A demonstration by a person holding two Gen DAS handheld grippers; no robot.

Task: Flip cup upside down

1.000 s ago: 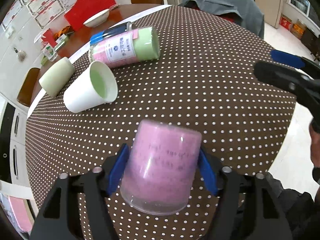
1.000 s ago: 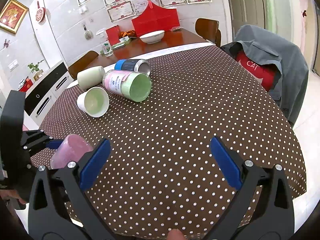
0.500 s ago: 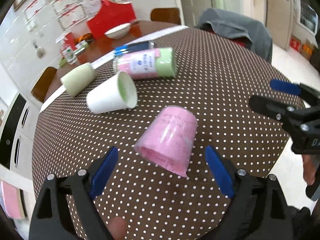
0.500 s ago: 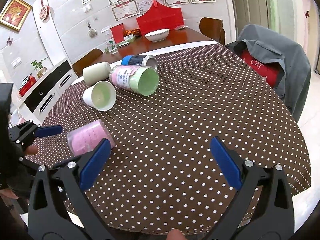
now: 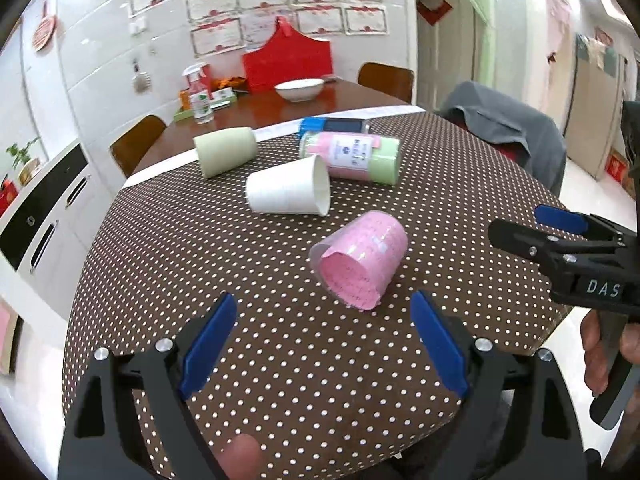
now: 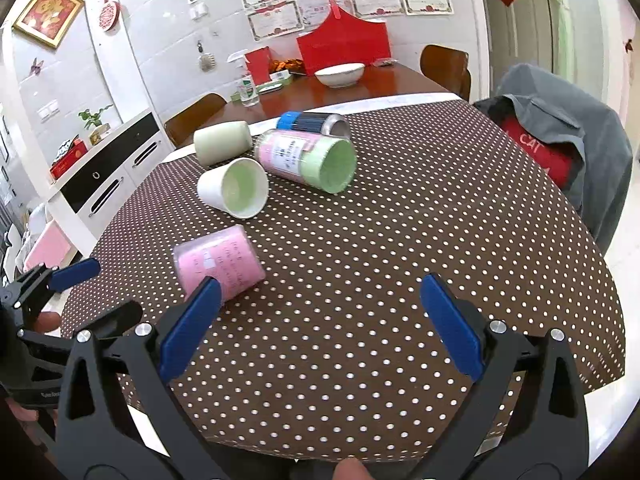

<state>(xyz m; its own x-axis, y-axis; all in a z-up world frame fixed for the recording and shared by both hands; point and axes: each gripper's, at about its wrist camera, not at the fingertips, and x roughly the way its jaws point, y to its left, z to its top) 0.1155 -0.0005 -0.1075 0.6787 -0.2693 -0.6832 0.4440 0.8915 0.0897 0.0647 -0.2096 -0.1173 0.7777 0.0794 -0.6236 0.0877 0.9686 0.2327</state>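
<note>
A pink cup (image 5: 360, 264) lies on its side on the brown dotted tablecloth (image 5: 200, 264), one end turned toward the left wrist camera. It also shows in the right wrist view (image 6: 220, 262). My left gripper (image 5: 322, 344) is open and empty, a little short of the cup. My right gripper (image 6: 316, 326) is open and empty, with the cup just beyond its left finger (image 6: 192, 324). The right gripper shows at the right edge of the left wrist view (image 5: 560, 236).
Further back lie a white paper cup (image 5: 288, 192), a pale green cup (image 5: 224, 156), a pink and green tumbler (image 5: 356, 158) and a blue-capped can (image 5: 332, 125). A chair with a grey jacket (image 5: 508, 136) stands at the table's right. A wooden table with a bowl (image 5: 298, 89) is behind.
My left gripper opened, let go of the pink cup and drew back. The cup now lies on its side on the cloth. My right gripper hardly moved.
</note>
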